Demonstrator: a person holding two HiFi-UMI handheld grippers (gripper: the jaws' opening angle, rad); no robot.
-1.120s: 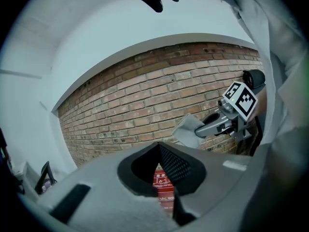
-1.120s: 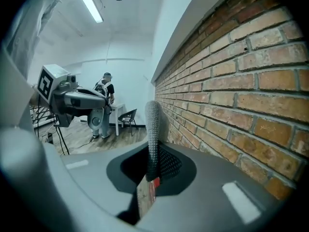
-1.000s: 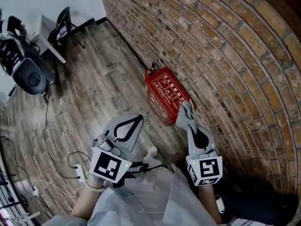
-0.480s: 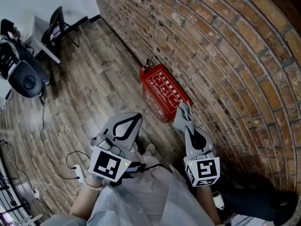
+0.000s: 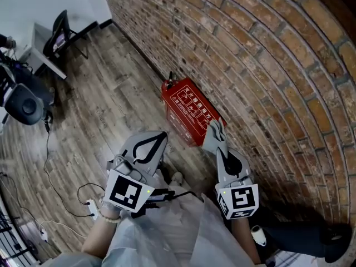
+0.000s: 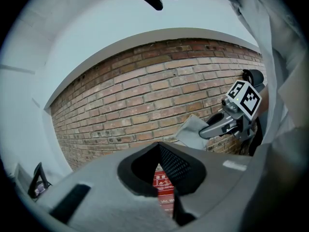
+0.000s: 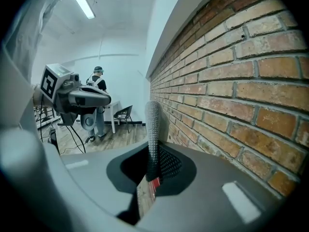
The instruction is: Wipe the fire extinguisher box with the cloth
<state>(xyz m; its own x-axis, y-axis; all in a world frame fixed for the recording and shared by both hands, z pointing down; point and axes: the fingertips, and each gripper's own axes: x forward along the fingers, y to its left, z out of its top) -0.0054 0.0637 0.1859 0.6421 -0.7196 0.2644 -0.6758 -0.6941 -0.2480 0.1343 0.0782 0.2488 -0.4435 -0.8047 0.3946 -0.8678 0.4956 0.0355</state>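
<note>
On the wooden floor (image 5: 100, 110), at the foot of the brick wall (image 5: 267, 65), lay the red fire extinguisher box (image 5: 188, 111). Long side along the wall, white print on its top face. A dark handle showed at its far end.

Right tongs (image 5: 217, 141): jaws closed on a grey cloth (image 5: 214, 131). The right gripper view showed the cloth standing up as a narrow knitted strip pinched between the jaws, with the brick wall close on the right. From the head view the cloth hung at the near end of the box, on the wall side. Whether cloth and box touched could not be told. Marker cube at the rear of these tongs, near the person's body.

Left tongs (image 5: 160, 138): jaws together, nothing held. A sliver of the red box showed through the hollow between the jaws in the left gripper view. These tongs sat left of the box and nearer the person, over bare floor, pointing roughly at the box.

Background: a black chair (image 5: 58, 35) and a white desk (image 5: 41, 43) at the far left. Thin cables (image 5: 55, 177) trailed across the floor. Another person (image 7: 98, 86) stood far off in the right gripper view.
</note>
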